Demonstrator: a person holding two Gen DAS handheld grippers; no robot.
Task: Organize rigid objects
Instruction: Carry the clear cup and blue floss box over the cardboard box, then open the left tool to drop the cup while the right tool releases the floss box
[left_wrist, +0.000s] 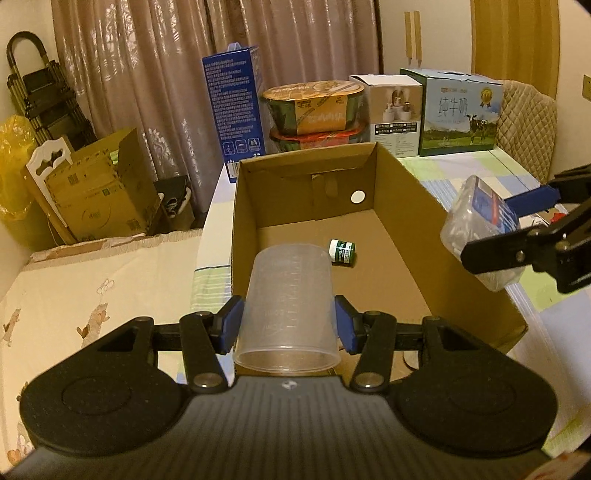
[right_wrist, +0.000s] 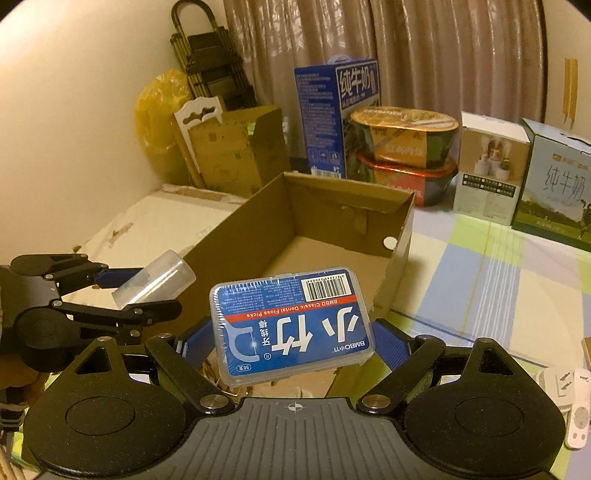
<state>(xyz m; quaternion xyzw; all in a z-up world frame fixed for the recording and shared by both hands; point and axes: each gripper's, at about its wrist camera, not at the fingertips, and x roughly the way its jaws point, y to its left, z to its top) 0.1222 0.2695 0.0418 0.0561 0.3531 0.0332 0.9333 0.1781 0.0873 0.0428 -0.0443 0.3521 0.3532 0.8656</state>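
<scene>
One cup (left_wrist: 290, 295), one floss box (right_wrist: 293, 325), two noodle bowls (left_wrist: 314, 107)

Clear measuring cup (left_wrist: 288, 302), blue floss box (right_wrist: 293, 325), brown cardboard box (left_wrist: 406, 236), pastel checked tablecloth (right_wrist: 480, 266)

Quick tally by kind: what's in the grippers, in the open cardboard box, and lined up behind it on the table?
Held in grippers: 2 (clear plastic cup, floss pick box)
Inside the cardboard box: 1 (small green jar)
Milk cartons: 2 (blue, green-and-white)
Noodle bowls, stacked: 2 (top, bottom)
White product box: 1
Total: 8
</scene>
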